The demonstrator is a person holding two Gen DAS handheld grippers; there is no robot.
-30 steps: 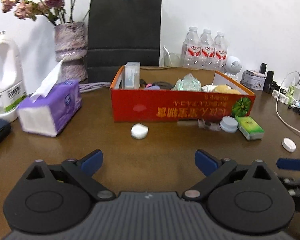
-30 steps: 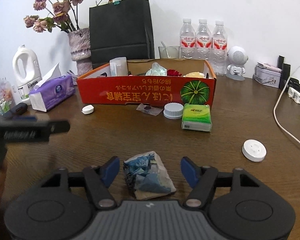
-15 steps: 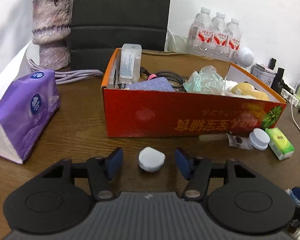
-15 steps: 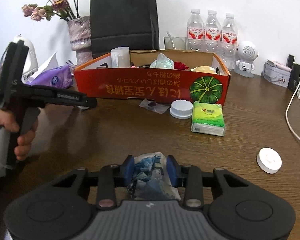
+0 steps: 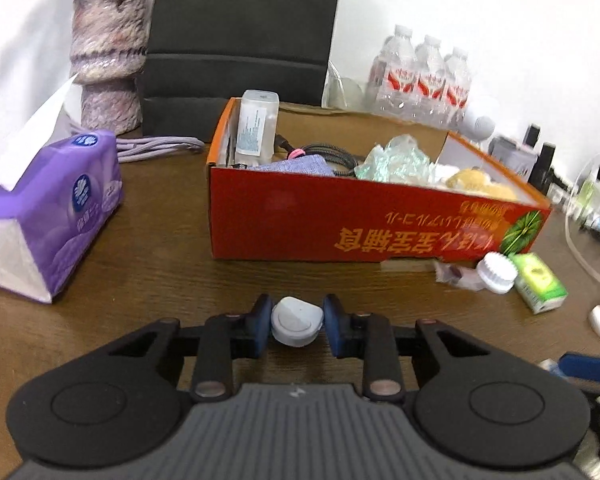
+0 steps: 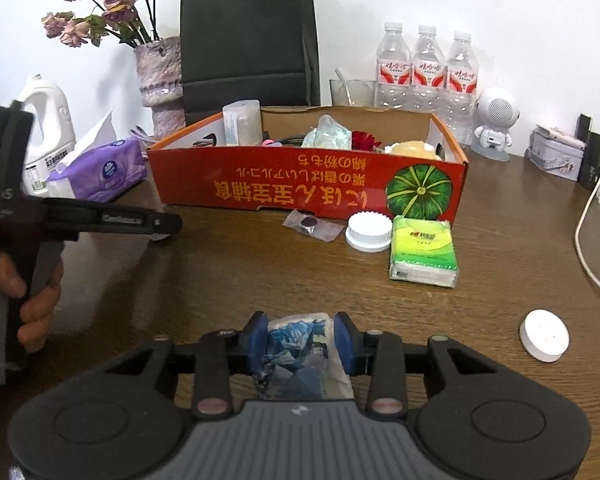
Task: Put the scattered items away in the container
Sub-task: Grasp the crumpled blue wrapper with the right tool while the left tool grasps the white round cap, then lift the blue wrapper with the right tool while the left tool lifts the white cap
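Blue pads of the left gripper (image 5: 296, 322) press on both sides of a small white rounded cap (image 5: 297, 321), so this gripper holds the cap just above or on the brown wooden surface (image 5: 148, 264); I cannot tell if the cap touches the wood. The right gripper (image 6: 302, 344) has its fingers closed narrow on a crumpled blue and white wrapper (image 6: 300, 354), which sits between the pads near the front edge of the surface.

Behind both grippers stands the red cardboard box (image 6: 300, 192) with a green pumpkin print and yellow letters upside down. Inside it lie a clear plastic case (image 5: 257, 128) upright in the left corner, a dark cable (image 5: 324, 152), a pale green crumpled bag (image 5: 396, 160) and a yellow soft thing (image 5: 476, 184).

Some scattered items wait just in front of the box on its right side: a small transparent sachet (image 6: 312, 226), a white ribbed lid (image 6: 369, 231) and a green tissue packet (image 6: 424, 250), the lid touching the packet. A white round disc (image 6: 544, 334) lies well apart, to the right. A purple tissue pack (image 5: 48, 208) rests to the left of the box.
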